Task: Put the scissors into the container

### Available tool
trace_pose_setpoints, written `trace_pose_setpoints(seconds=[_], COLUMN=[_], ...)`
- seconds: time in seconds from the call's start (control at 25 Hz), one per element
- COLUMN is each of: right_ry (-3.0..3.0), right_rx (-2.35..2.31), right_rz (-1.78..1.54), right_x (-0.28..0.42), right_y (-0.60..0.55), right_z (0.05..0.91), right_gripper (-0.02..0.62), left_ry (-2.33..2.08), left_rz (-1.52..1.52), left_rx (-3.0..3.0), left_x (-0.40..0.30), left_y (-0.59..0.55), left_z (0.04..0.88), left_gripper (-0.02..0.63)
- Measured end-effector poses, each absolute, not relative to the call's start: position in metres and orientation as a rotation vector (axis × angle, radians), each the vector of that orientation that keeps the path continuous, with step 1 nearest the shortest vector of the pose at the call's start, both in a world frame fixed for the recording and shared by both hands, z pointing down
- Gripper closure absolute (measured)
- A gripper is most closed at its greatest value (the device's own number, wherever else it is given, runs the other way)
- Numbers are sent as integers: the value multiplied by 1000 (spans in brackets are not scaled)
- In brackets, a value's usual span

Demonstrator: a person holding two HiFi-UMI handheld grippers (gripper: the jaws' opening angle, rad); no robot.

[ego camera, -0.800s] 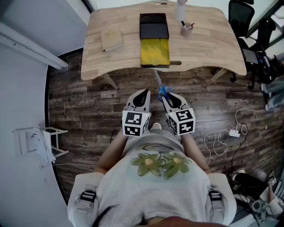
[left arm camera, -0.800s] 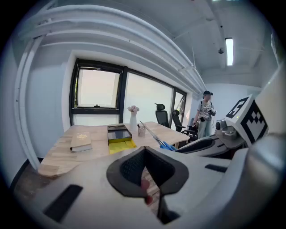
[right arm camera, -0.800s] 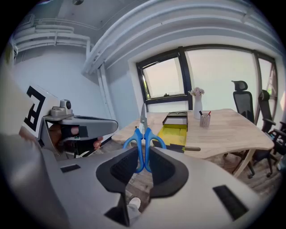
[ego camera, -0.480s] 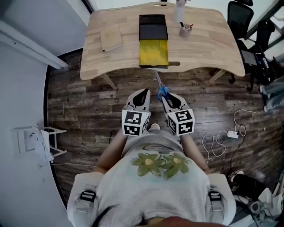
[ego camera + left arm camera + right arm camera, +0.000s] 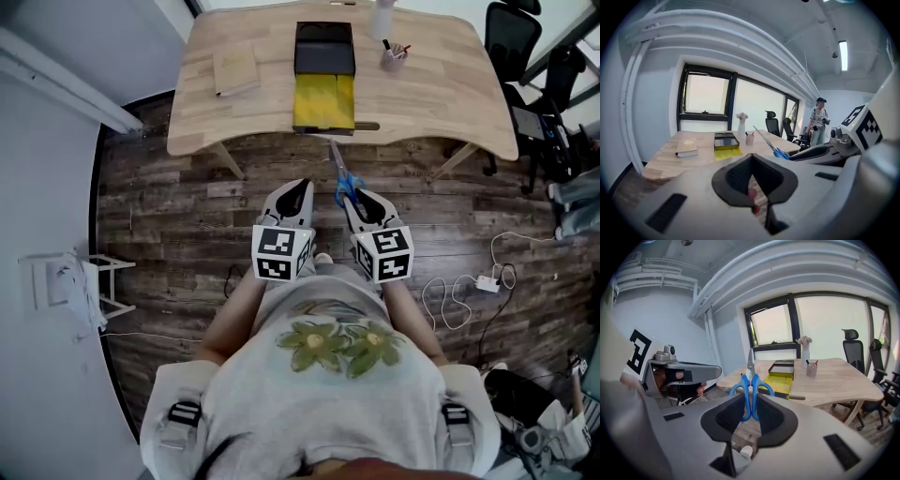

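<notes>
In a white-walled office with a dark plank floor (image 5: 187, 187), a pale wooden worktop (image 5: 441, 84) stands under a row of large windows (image 5: 705, 96). A ceiling strip light (image 5: 843, 49) is lit. On the worktop: the container (image 5: 323, 80), a long tray lying at mid-width, its black half toward the windows and its yellow half at the near edge. A tan book (image 5: 234, 70) lies to its left, well apart. A pen cup (image 5: 392, 58) stands to its right, with a white vase (image 5: 382, 19) just behind the cup. A black office chair (image 5: 511, 33) stands off the worktop's right end, and a person (image 5: 818, 122) stands near more chairs beyond it. On the floor are a white rack (image 5: 80, 286) by the left wall and white cables (image 5: 483, 281) at the right. The right gripper (image 5: 354, 199) has its fingers clenched on the blue handles of the scissors (image 5: 345, 178). The blades are closed and point forward, the tip near the worktop's near edge and aimed at the container's yellow half. The scissors are in the air over the floor, not in the container. The left gripper (image 5: 298, 189) is held beside the right one, fingers pressed together with nothing between them. Both grippers are in front of the person's chest, short of the worktop.
</notes>
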State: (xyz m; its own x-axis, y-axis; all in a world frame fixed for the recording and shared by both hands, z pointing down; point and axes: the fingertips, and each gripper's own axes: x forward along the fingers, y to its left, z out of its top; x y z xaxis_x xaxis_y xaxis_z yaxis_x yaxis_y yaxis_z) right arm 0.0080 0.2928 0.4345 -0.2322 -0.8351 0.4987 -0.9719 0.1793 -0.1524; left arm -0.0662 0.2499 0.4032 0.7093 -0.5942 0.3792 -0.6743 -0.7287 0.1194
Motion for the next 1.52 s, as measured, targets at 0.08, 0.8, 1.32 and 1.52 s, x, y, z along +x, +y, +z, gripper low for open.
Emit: trace_pose_setpoints(seconds=[0.08, 0.8, 1.32, 1.52], right_ry=[-2155, -2103, -2084, -2070], right_rx=[1719, 1716, 1706, 1692], right_rz=[640, 630, 631, 644], right_x=[9, 33, 57, 62], right_y=[293, 227, 116, 80], right_z=[436, 452, 454, 463], right_gripper=[515, 515, 515, 515], left_ry=[-1007, -974, -962, -987], left_rz=[462, 461, 462, 458], left_rx=[2658, 2639, 2629, 2586], left_x=[-66, -48, -25, -30], left_y=[249, 180, 70, 29], left_z=[405, 425, 426, 434], left_gripper=[601, 601, 601, 601])
